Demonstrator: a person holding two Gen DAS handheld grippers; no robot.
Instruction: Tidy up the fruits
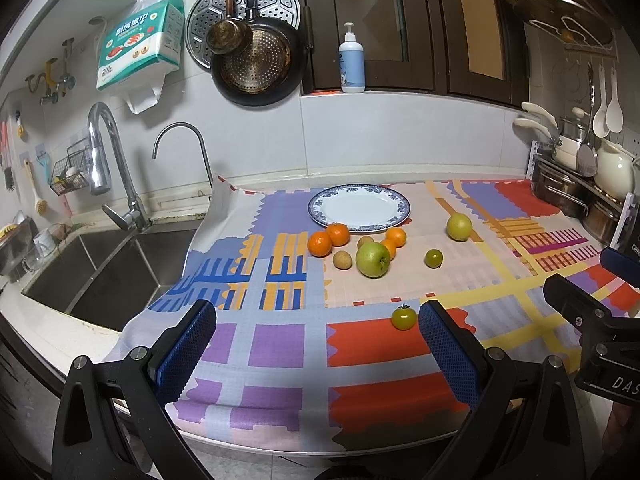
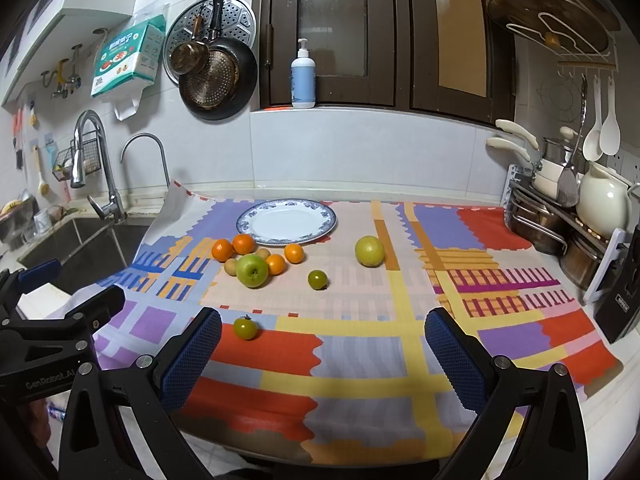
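A blue-rimmed white plate (image 1: 359,208) (image 2: 286,221) lies empty at the back of the patterned cloth. In front of it sit several oranges (image 1: 319,243) (image 2: 222,250), a green apple (image 1: 372,259) (image 2: 252,271), small brownish fruits (image 1: 342,260), a yellow-green fruit (image 1: 459,227) (image 2: 369,251), and a small green tomato (image 1: 433,258) (image 2: 317,279). A yellowish tomato (image 1: 403,317) (image 2: 245,328) lies nearest. My left gripper (image 1: 318,354) is open and empty, the tomato just inside its right finger. My right gripper (image 2: 322,358) is open and empty, the tomato beside its left finger.
A steel sink (image 1: 96,276) with taps lies left of the cloth. A dish rack with pots and a white jug (image 2: 568,220) stands at the right. A soap bottle (image 1: 352,62) stands on the sill. Pans hang on the wall.
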